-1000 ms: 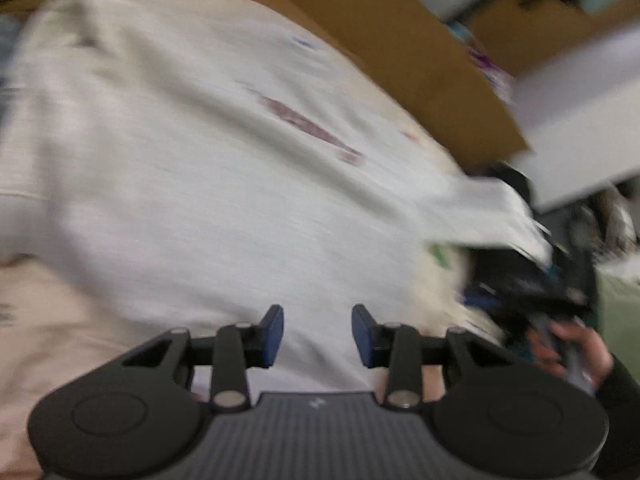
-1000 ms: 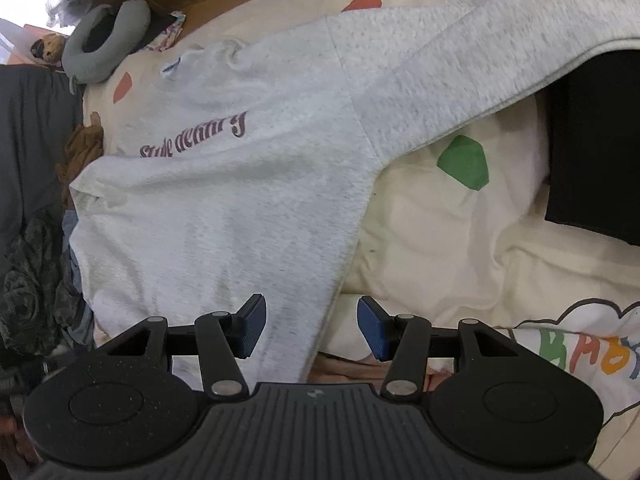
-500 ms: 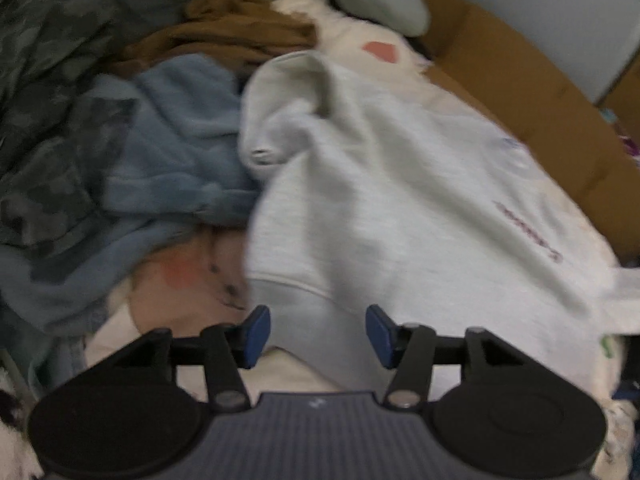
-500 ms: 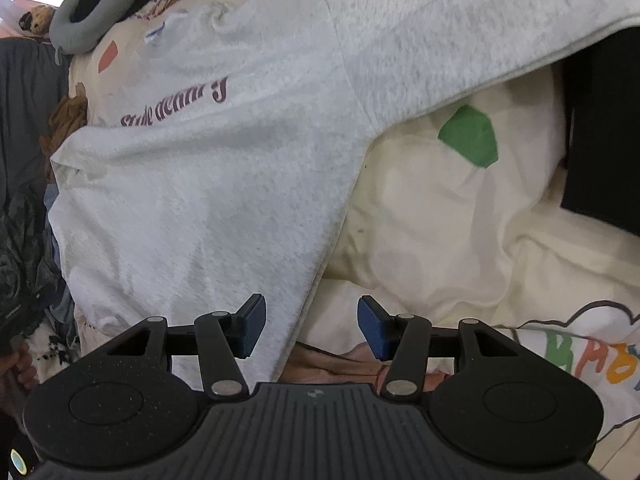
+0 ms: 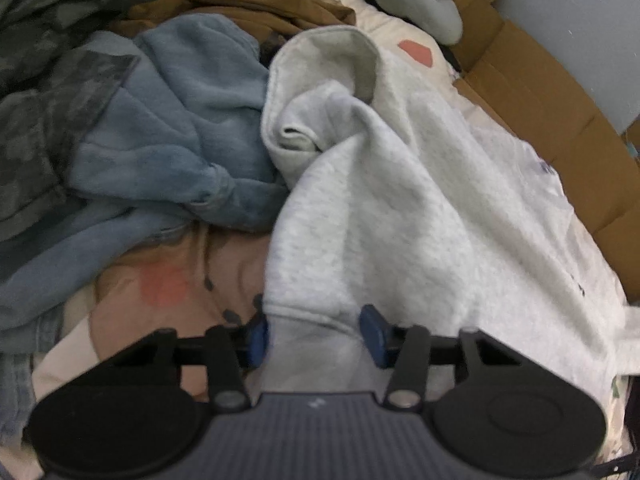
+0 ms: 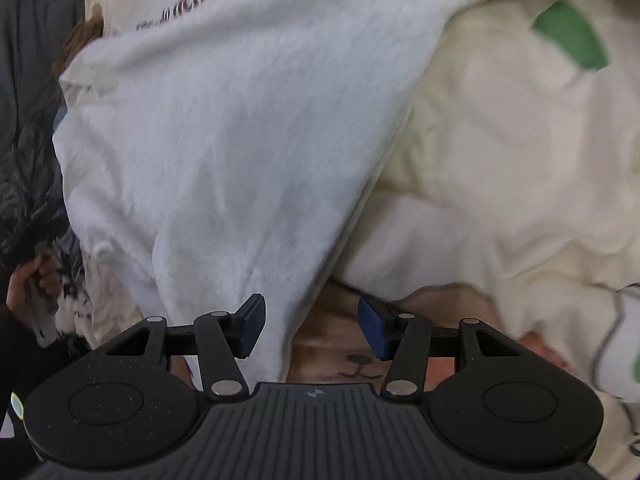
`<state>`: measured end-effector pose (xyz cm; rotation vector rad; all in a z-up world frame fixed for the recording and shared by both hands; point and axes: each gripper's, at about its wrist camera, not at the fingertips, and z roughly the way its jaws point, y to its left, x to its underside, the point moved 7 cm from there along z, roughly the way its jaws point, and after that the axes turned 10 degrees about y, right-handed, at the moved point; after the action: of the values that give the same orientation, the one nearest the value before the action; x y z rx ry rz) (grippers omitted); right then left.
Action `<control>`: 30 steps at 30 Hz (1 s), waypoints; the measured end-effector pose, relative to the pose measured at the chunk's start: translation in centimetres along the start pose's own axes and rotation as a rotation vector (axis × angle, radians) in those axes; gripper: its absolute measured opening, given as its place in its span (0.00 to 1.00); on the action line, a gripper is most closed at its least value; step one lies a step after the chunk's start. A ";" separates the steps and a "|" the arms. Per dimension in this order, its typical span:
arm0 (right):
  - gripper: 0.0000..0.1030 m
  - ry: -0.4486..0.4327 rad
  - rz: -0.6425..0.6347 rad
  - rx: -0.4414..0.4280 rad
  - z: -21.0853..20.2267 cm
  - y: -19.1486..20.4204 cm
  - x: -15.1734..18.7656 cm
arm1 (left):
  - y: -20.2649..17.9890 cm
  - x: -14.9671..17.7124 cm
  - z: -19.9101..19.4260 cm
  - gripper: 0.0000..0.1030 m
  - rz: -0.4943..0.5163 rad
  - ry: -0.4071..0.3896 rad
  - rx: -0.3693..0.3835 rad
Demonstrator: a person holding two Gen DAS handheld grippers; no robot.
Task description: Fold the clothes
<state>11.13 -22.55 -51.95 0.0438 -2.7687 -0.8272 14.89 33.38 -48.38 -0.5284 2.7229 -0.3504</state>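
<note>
Your left gripper was closing around the grey sweatshirt hem, not yet clamped. Your right gripper stood open at the side edge. You needed both layers pinched.

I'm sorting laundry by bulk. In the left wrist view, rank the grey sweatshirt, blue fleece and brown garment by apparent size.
1. grey sweatshirt
2. blue fleece
3. brown garment, though it lies farthest away and partly hidden, so unsure.

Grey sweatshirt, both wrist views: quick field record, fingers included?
garment: grey sweatshirt, spread on a cream printed sheet
left gripper: fingers straddle the ribbed hem corner; jaws have just been closing, grip not yet clear
right gripper: open, side edge of the sweatshirt between the fingers
print: dark red lettering
beside it: blue fleece, brown garment
</note>
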 end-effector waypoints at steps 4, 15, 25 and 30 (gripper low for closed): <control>0.62 0.033 -0.039 -0.022 2.2 0.8 0.4 | -0.1 0.1 0.4 0.17 0.025 0.015 0.019; 0.02 0.035 -0.130 -0.125 2.2 3.2 0.5 | 0.3 2.6 -5.0 0.06 0.098 0.075 0.046; 0.01 -0.026 -0.129 -0.134 -4.0 3.0 2.1 | 1.4 5.4 -12.9 0.05 0.116 0.171 0.046; 0.01 -0.033 -0.124 -0.099 -6.7 2.5 2.9 | 1.2 7.4 -16.1 0.05 0.113 0.207 0.061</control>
<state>10.07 -24.32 -44.52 0.1866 -2.7740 -1.0030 1.99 34.32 -36.17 -0.3357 2.9144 -0.4815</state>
